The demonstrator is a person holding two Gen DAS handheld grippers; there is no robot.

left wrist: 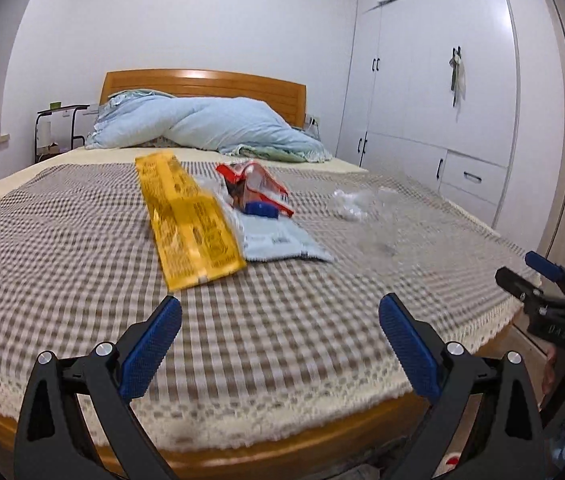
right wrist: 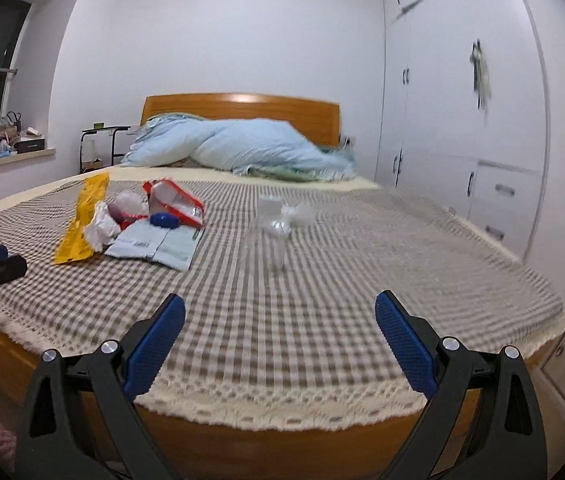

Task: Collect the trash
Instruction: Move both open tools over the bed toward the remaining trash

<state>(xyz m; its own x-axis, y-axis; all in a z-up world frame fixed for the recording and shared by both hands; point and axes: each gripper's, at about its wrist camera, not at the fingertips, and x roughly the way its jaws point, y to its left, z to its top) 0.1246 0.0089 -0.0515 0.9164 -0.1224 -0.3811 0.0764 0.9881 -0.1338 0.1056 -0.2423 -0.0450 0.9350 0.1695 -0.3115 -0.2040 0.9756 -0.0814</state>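
L gripper (left wrist: pixel 280 312): the two black fingers w/ blue ribbed pads (left wrist: pixel 150 346) are spread wide; nothing is held between them. It is poised above the foot edge of the bed, over the brown-and-cream checked bedspread w/ lace trim (left wrist: pixel 82 248). R gripper (right wrist: pixel 280 310): same state, fingers wide apart, nothing gripped, also held over the foot edge of the bedspread. Each gripper is seen at the margin of the other's view; both views are motion-blurred.

Trash is noted on the bedspread, ahead of both grippers and untouched:
- long yellow printed plastic wrapper (left wrist: pixel 188 220), lying flat, nearest the L gripper.
- pale blue flat foil pouch (left wrist: pixel 278 240), just beside the yellow wrapper on its right, edges touching or overlapping.
- red-and-white open snack bag (left wrist: pixel 258 186), behind the pouch, w/ a small dark blue cap-like item (left wrist: pixel 260 209) at its near edge.
- crumpled white tissue or film (right wrist: pixel 100 228), seen in the right wrist view betw. yellow wrapper and red bag.
- clear plastic bottle (right wrist: pixel 268 236), upright, apart from the cluster to its right, w/ crumpled clear film (right wrist: pixel 298 214) just behind it.

Beyond: light blue bunched duvet (left wrist: pixel 218 126) against the wooden headboard (left wrist: pixel 202 86); white built-in wardrobe (left wrist: pixel 438 80) along the right wall.
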